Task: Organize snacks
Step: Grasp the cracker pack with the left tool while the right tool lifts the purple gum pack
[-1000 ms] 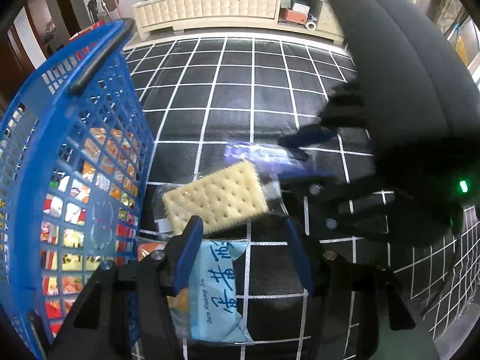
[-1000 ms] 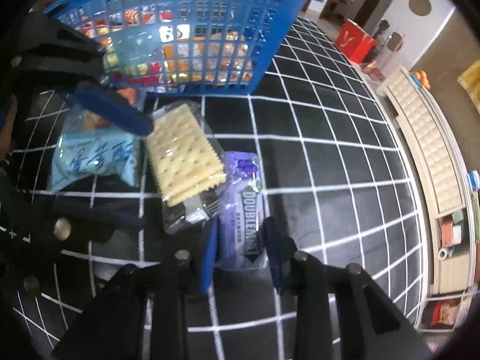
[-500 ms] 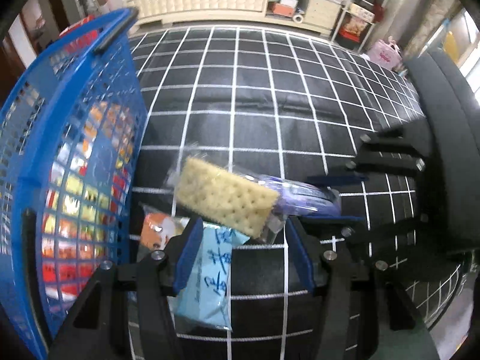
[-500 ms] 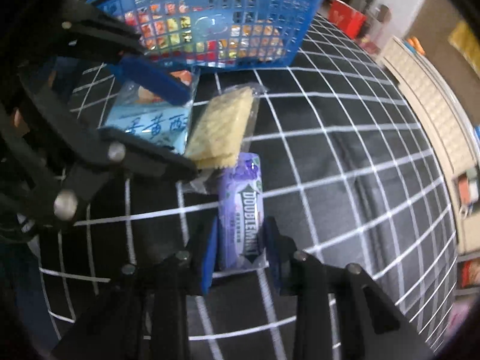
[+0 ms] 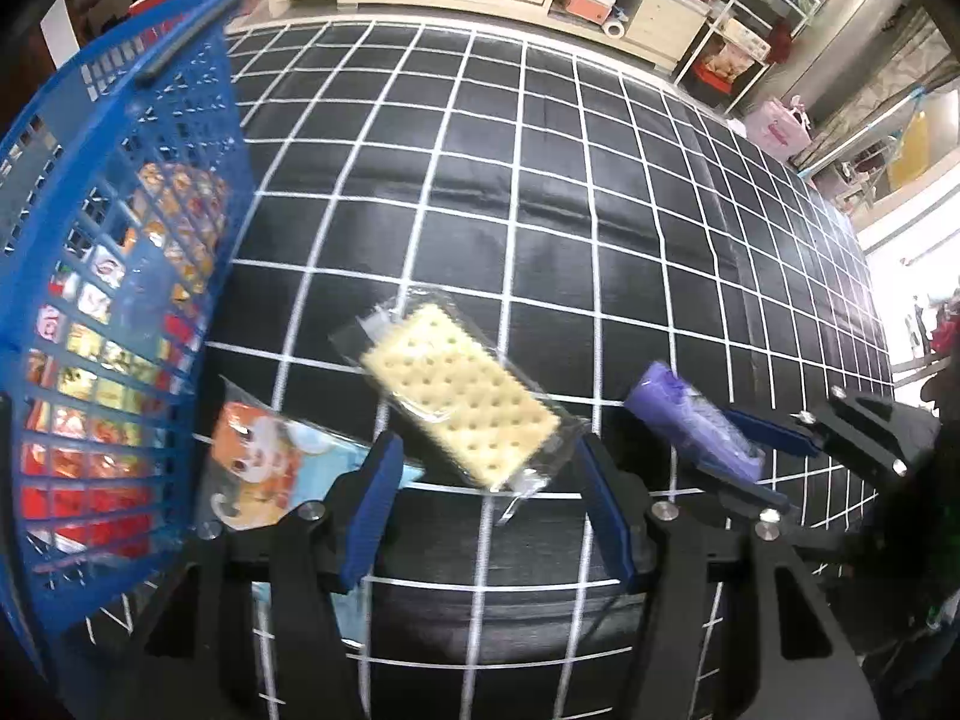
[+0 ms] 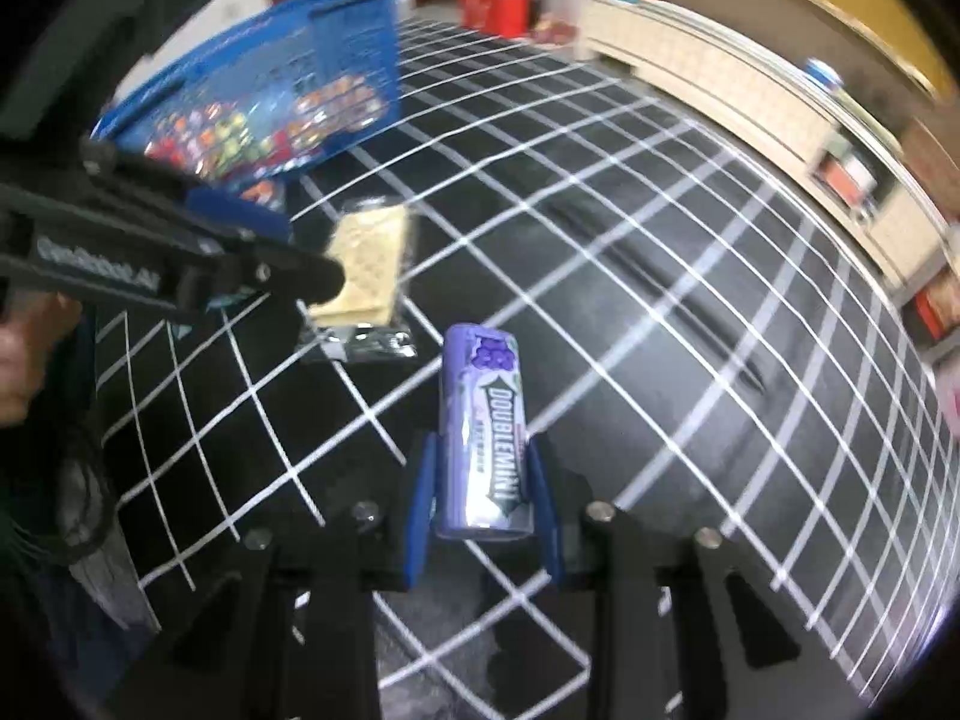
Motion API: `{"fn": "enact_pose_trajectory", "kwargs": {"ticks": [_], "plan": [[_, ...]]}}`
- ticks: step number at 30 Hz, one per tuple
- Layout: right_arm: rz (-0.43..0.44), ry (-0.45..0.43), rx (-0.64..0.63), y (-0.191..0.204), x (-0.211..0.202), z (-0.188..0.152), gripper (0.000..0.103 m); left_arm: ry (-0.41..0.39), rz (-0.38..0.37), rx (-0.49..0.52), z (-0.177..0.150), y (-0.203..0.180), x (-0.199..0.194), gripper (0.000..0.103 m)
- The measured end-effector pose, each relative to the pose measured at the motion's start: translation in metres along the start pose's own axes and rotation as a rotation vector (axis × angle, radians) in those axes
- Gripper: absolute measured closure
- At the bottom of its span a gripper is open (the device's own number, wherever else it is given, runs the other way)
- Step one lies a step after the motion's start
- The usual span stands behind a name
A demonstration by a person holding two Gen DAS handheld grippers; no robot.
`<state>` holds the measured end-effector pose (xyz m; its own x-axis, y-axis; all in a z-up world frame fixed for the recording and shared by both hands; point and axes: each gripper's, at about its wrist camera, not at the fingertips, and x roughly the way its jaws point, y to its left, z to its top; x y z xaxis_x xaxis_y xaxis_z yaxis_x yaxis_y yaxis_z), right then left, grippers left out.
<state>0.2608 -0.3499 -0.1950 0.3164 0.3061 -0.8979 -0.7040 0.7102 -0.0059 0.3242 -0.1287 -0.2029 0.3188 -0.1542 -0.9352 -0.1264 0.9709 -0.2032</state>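
Standing at far left, blue basket (image 5: 120, 192) of snacks; lying beside it, light-blue packet (image 5: 264, 468); hovering open just over cracker pack (image 5: 462, 396), left gripper (image 5: 486, 510); clamped on purple gum pack (image 6: 483, 438), lifted off grid cloth (image 5: 540, 192), right gripper (image 6: 483, 504).

"DOUBLEMINT" on the purple gum pack (image 6: 485, 450)

Glossy gum pack (image 6: 485, 438), clear crinkly cracker wrapper (image 5: 456, 396), plastic-mesh basket (image 5: 108, 276).
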Motion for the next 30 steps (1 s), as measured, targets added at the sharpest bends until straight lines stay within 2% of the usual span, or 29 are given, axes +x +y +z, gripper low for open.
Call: {"fn": "enact_pose_trajectory", "kwargs": {"ticks": [3, 6, 10, 12, 16, 19, 22, 26, 30], "plan": [[-0.003, -0.024, 0.112, -0.016, -0.01, -0.006, 0.068, -0.016, 0.024, -0.099, 0.004, -0.001, 0.005, 0.046], [0.003, -0.054, 0.151, -0.018, -0.015, -0.011, 0.068, 0.023, 0.012, -0.19, 0.008, -0.004, 0.013, 0.046], [0.019, -0.07, 0.193, -0.021, -0.015, -0.014, 0.068, 0.032, 0.115, -0.336, 0.021, 0.004, 0.027, 0.046], [0.02, -0.078, 0.202, -0.022, -0.019, -0.017, 0.068, 0.028, 0.129, -0.378, 0.024, 0.005, 0.03, 0.046], [0.018, -0.099, 0.243, -0.027, -0.021, -0.014, 0.068, 0.074, 0.162, -0.375, 0.029, -0.009, 0.047, 0.045], [0.002, -0.101, 0.27, -0.028, -0.024, -0.012, 0.068, 0.057, 0.178, -0.376, 0.031, -0.016, 0.051, 0.045], [-0.019, -0.074, 0.312, -0.03, -0.02, -0.008, 0.068, 0.053, 0.207, -0.325, 0.034, -0.024, 0.055, 0.045], [-0.025, -0.078, 0.36, -0.034, -0.016, -0.002, 0.068, 0.063, 0.177, -0.266, 0.042, -0.028, 0.06, 0.055], [-0.026, -0.084, 0.371, -0.031, -0.014, 0.005, 0.068, 0.052, 0.161, -0.179, 0.04, -0.034, 0.061, 0.056]]}}
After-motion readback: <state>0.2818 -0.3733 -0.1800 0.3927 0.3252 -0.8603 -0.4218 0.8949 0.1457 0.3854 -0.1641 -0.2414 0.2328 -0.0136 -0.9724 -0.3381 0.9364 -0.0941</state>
